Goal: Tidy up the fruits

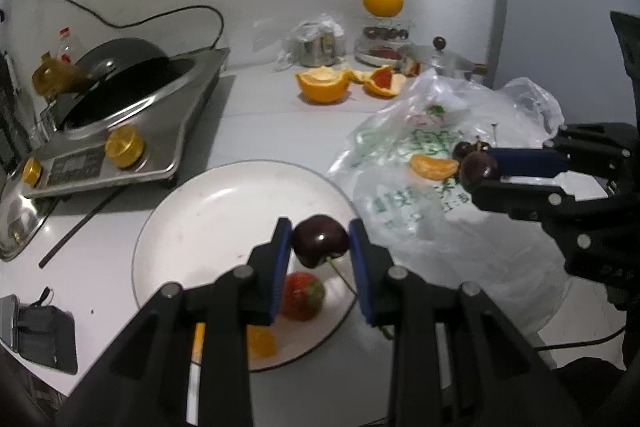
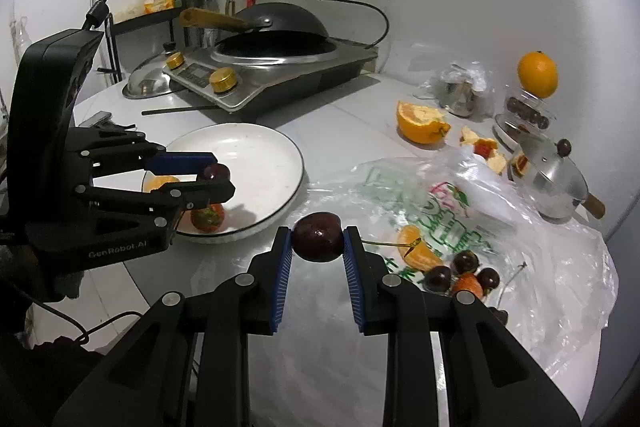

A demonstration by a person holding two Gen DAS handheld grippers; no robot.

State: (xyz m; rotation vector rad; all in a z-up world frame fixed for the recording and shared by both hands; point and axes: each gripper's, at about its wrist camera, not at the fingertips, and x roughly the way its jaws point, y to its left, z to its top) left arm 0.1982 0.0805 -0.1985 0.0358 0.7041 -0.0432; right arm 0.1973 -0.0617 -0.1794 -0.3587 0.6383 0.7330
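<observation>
Gripping a dark red cherry (image 1: pixel 320 239) between its blue-padded jaws, the left gripper (image 1: pixel 321 243) hangs over the round white ceramic plate (image 1: pixel 224 203), whose rim carries a thin dark line; the cherry's green stem trails down toward the plate's right edge. On that plate lie a red strawberry with a green top (image 1: pixel 302 295) and an orange citrus segment (image 1: pixel 260 341), the segment partly hidden behind the black gripper frame. The right gripper (image 2: pixel 318 238) is likewise closed on a second dark red cherry (image 2: pixel 318 237), held above the pale grey bench (image 2: pixel 328 107), just beside the edge of the crumpled clear plastic bag with green printing (image 2: pixel 440 203). Lying on the bag are a loose orange segment (image 2: pixel 418 247), three more dark cherries (image 2: pixel 464 261) and what seems to be another strawberry (image 2: pixel 468 285), though its shape is hard to make out. Farther back stand a steel induction cooker holding a black wok (image 2: pixel 280 39), a hollowed orange peel half (image 2: pixel 420 123), a small steel pot with a knobbed lid (image 2: pixel 556 179) and a whole orange perched on stacked clear containers (image 2: pixel 537 74)
</observation>
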